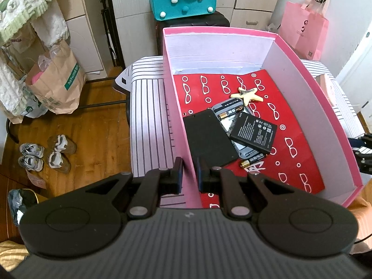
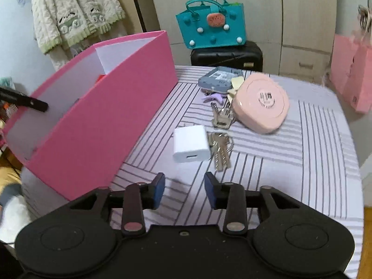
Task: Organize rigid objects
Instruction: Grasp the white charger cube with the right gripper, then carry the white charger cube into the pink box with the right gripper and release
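A pink box (image 1: 325, 107) stands on the striped table (image 1: 148, 121). My left gripper (image 1: 189, 174) is shut on the box's left wall. Inside lie a black cover (image 1: 209, 137), a black battery pack (image 1: 253, 131), a grey device (image 1: 232, 109), a cream star (image 1: 247, 94) and two AA cells (image 1: 252, 161). My right gripper (image 2: 184, 189) is open and empty, just short of a white charger (image 2: 190, 143). Keys (image 2: 219, 150), a second key bunch (image 2: 222, 116), a pink round case (image 2: 261, 102) and a grey device (image 2: 219, 79) lie beyond it. The box (image 2: 104, 116) stands to the left.
A teal felt bag (image 2: 211, 26) sits on a black suitcase (image 2: 226, 55) behind the table. A pink shopping bag (image 1: 304, 31) hangs at the right. On the wooden floor at the left stand a paper bag (image 1: 58, 81) and shoes (image 1: 44, 155).
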{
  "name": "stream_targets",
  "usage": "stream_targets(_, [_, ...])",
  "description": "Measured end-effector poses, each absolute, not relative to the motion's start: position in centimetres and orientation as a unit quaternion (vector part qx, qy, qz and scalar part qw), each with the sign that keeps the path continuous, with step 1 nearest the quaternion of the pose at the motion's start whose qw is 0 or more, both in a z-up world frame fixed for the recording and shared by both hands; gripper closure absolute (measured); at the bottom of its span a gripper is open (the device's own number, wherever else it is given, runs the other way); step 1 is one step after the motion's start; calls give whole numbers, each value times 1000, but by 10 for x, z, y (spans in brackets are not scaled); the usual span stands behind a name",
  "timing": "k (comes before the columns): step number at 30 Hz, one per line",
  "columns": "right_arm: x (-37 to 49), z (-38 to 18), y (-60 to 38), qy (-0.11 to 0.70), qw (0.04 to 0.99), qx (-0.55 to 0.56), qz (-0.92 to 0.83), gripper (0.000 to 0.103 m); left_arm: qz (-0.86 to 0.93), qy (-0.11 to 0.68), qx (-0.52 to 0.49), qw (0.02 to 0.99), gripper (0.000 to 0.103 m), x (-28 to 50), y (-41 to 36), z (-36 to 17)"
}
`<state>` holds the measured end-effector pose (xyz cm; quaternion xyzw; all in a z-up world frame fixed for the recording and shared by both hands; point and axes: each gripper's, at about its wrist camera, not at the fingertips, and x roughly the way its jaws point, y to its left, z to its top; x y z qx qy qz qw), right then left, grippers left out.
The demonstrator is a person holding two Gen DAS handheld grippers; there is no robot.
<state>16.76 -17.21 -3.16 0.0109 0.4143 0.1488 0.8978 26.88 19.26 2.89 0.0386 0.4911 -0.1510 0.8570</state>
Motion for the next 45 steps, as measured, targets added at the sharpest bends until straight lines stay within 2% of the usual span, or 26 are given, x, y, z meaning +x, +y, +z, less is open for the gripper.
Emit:
stream_targets(6, [184,-27,-161,389,905,-51,163,44,-152,492,30,857,92,270,195,29])
stream_targets(11, [202,-34,-152,399,898,-70,172,43,-152,491,29,857,92,269,194,29])
stream_targets(22, [220,-40,-140,424,891,-91,136,49,-151,493,19,856,91,270,198,30])
stream_targets(24, [221,-41,-135,423,890,-103,134,54,-152,493,20,857,91,270,199,30])
stream_targets(28, [224,-38,-132,422,892,-107,119,55,-152,493,21,857,91,269,199,30])
stream_targets(45, [172,69,-104,332,920,-112,176,55,-162,488,60,856,91,268,188,31])
